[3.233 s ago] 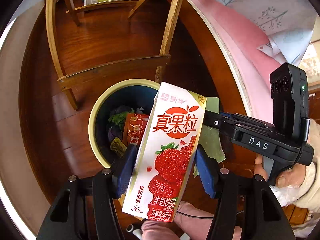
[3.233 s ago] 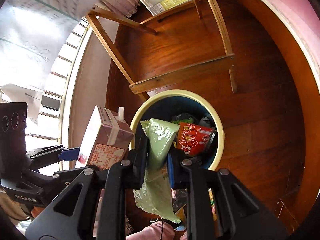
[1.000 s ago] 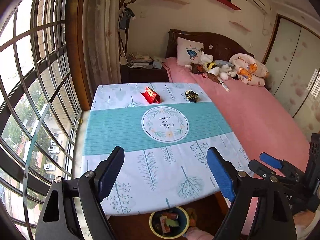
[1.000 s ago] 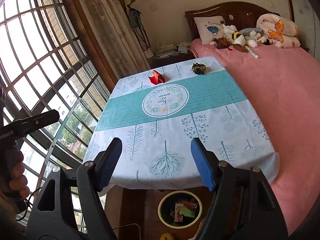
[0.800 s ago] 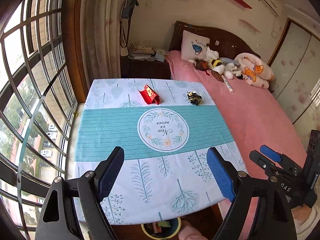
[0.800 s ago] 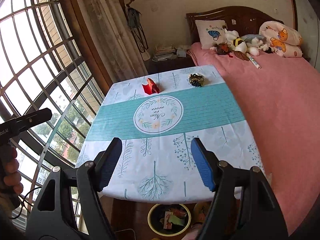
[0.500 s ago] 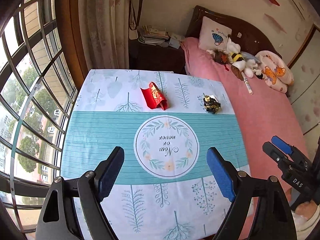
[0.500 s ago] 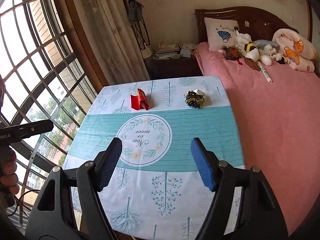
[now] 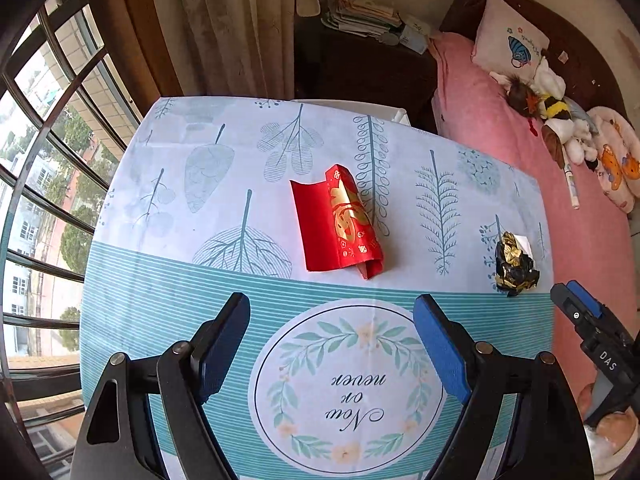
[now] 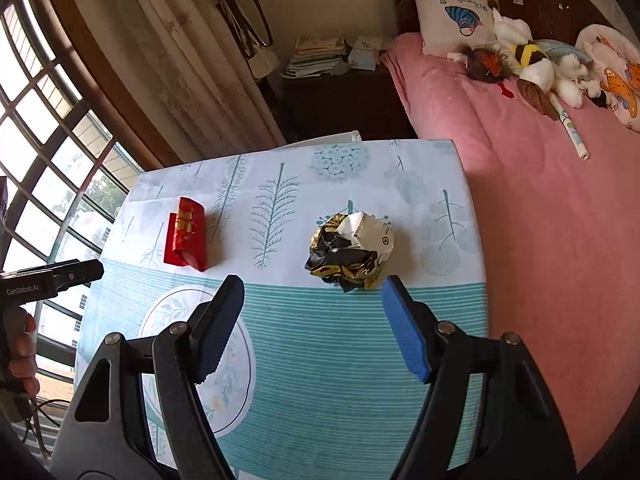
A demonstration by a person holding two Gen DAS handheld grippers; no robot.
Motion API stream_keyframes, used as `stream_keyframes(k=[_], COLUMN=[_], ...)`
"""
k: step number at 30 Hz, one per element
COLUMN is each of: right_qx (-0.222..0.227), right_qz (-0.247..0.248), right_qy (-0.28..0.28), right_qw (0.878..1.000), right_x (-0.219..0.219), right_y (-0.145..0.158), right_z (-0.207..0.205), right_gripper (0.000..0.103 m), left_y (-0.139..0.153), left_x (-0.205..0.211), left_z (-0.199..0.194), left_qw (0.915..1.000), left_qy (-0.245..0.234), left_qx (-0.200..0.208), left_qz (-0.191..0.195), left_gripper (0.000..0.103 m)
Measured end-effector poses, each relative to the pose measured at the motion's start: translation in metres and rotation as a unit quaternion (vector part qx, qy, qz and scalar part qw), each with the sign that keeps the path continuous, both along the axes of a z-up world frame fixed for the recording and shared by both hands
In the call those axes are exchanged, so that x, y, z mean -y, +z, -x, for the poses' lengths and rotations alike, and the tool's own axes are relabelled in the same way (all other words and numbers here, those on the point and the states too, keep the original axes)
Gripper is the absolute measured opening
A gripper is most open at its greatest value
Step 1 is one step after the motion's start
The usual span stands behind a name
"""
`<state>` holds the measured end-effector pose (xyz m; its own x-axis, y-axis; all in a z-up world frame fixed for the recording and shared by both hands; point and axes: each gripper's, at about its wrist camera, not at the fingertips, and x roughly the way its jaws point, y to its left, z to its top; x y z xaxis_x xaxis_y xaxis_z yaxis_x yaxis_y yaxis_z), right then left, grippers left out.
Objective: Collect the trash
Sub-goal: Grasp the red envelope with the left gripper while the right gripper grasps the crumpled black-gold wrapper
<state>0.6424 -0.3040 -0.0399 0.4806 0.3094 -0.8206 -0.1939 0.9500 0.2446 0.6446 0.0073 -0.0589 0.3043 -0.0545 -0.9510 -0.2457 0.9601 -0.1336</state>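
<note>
Two pieces of trash lay on the desk (image 9: 168, 280), which was covered by a cloth with blue leaf prints and a teal band. The red envelope (image 9: 340, 220) was folded and partly curled, with gold characters on its glossy face. The crumpled wrapper (image 10: 350, 250), black and gold with a white patch, lay well apart from it, nearer the pink bed (image 10: 540, 200). The left gripper (image 9: 332, 344) stood wide open above the cloth before the envelope, holding nothing. The right gripper (image 10: 312, 320) was open too, just before the wrapper, not touching it.
</note>
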Motion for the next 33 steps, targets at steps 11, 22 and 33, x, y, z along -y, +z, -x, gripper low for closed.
stream_keyframes(k=[11,22,33], right_qx=[-0.057,-0.061,-0.076], right_qz=[0.023,0.011,-0.039], right_qy=[0.006,0.023,0.025], right_qw=[0.998,0.998,0.996], right_x=[-0.014,-0.025,-0.019], right_y=[-0.099,-0.111,-0.116], right_z=[-0.065,-0.088,-0.089], right_gripper=[0.069,0.069,0.075], left_y=[-0.056,-0.082,-0.089], left_x=[-0.017,-0.007,0.017], left_z=[-0.051,-0.084,-0.09], left_qw=[0.9978,0.9959,0.9973], left_qy=[0.045,0.053,0.025], left_qx=[-0.049,-0.073,-0.068], left_qz=[-0.003,-0.008,-0.01], left_gripper=[0.086,0.086,0.035])
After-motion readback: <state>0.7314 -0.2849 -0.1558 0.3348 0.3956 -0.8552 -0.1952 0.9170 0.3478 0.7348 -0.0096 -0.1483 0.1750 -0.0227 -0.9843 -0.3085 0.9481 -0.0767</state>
